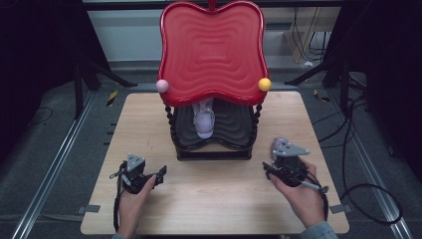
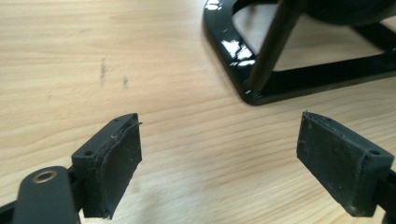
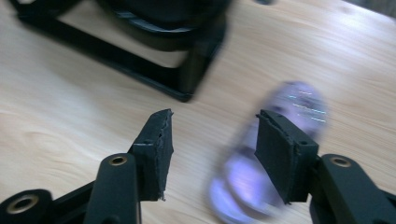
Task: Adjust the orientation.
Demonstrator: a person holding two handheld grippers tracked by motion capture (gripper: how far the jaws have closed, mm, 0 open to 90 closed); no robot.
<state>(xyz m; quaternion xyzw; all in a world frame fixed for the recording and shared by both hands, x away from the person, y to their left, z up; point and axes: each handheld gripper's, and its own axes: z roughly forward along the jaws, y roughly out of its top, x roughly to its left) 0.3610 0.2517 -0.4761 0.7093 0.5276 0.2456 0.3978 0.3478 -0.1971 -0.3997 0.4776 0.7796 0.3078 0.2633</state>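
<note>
Left tool [image 1: 160, 173] open and empty left of the black stand [image 1: 214, 149]. Right tool [image 3: 212, 140] open right of the stand, beside a blurred purple thing [image 3: 299, 105] on the worktop [image 1: 209, 199].

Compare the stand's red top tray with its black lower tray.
The red top tray is bare; the black lower tray holds a lilac object. The red top tray carries a pink ball and a yellow ball at its front corners; the black lower tray has none. Both have rippled surfaces and wavy rims.
</note>
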